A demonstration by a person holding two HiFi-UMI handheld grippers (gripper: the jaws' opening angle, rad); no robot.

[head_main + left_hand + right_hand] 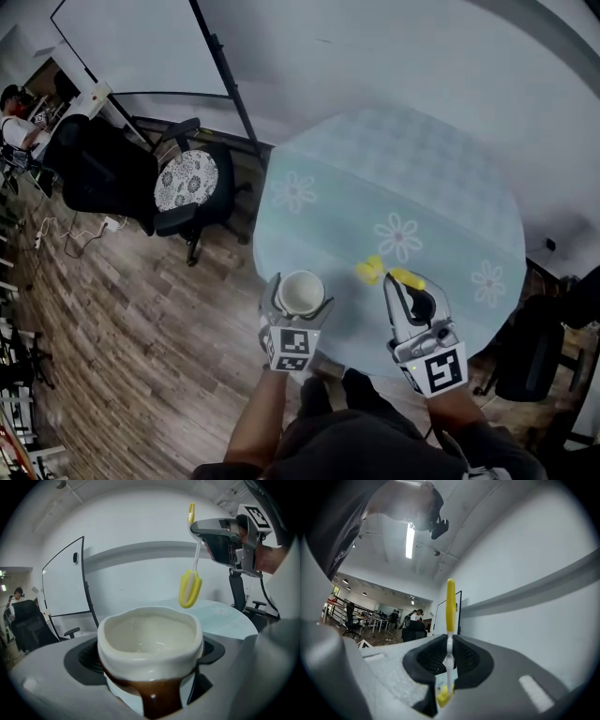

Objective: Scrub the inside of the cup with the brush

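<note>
My left gripper (pixel 299 300) is shut on a white cup (pixel 300 292) with a brown lower part and holds it over the near left edge of the table (pixel 441 178). In the left gripper view the cup (pixel 150 637) fills the space between the jaws, its mouth open and showing a pale inside. My right gripper (pixel 405 287) is shut on the thin handle of a yellow brush (pixel 371 270). The brush head (pixel 190 588) hangs just above and beyond the cup's far rim, outside the cup. In the right gripper view the brush handle (pixel 450 603) stands pinched between the pads.
The round table has a pale blue cloth with daisies. An office chair with a patterned cushion (pixel 186 180) and a black chair (pixel 92 171) stand on the wood floor at the left. A whiteboard (pixel 141 47) is behind them, and another dark chair (pixel 536 349) is at the right.
</note>
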